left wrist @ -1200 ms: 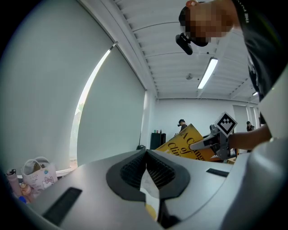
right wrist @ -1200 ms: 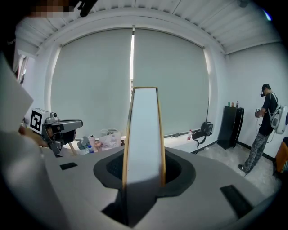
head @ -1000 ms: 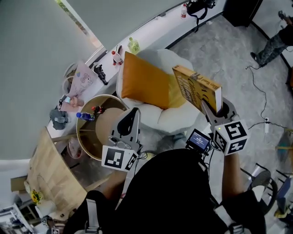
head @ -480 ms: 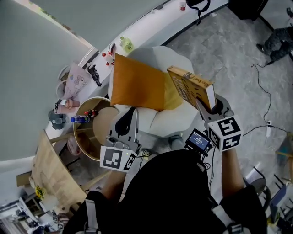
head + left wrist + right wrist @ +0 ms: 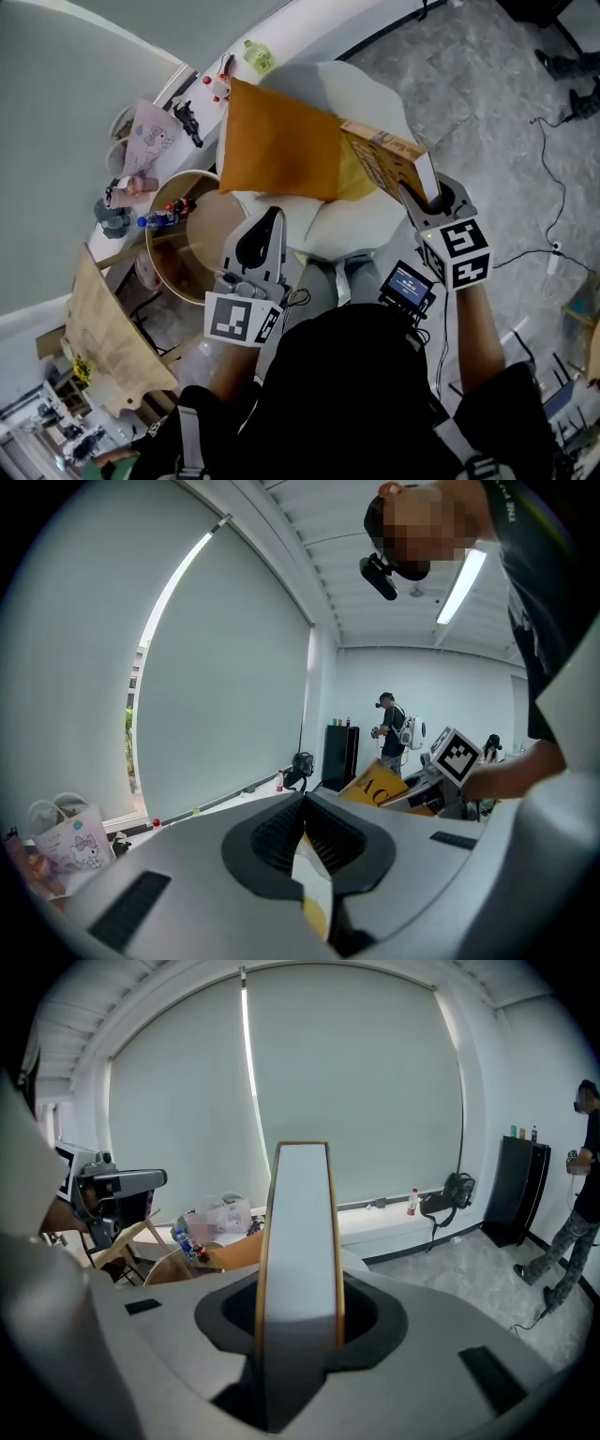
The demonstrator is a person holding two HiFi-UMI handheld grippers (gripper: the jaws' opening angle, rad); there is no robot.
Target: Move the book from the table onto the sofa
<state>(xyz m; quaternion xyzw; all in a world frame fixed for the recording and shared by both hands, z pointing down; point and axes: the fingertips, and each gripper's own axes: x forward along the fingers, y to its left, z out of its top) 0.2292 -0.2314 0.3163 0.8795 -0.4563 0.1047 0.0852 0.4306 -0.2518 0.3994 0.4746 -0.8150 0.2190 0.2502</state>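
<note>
Closest to my camera, the left gripper (image 5: 270, 221) hangs empty in front of my black top. Its fingers (image 5: 277, 832) are clenched tip to tip with nothing between them, and its square-marker cube (image 5: 242, 321) faces up.

To its right, the right gripper (image 5: 422, 202) has its fingers (image 5: 230, 1316) clamped on the lower end of the yellow-covered book (image 5: 386, 161). In the right gripper view the book's pale page edge (image 5: 300, 1232) stands upright between them. The book is in the air, tilted, above the seat of the white upholstered sofa (image 5: 361, 230). Its far end overlaps the right side of the orange fabric cushion (image 5: 277, 145), which leans against the sofa's back. I cannot tell whether book and cushion touch.

Left of the sofa is the round wooden tabletop (image 5: 202, 248), with a small plastic bottle with a blue label (image 5: 155, 220) lying at its far rim. Beyond the tabletop, a pale printed paper bag (image 5: 145, 141) leans by the white window ledge (image 5: 309, 33), which runs along the wall behind the sofa.

Farther right, grey carpeted floor (image 5: 487, 112) spreads out, crossed by a thin cable (image 5: 544, 141). A person (image 5: 574, 1232) stands at the far edge of the room.
</note>
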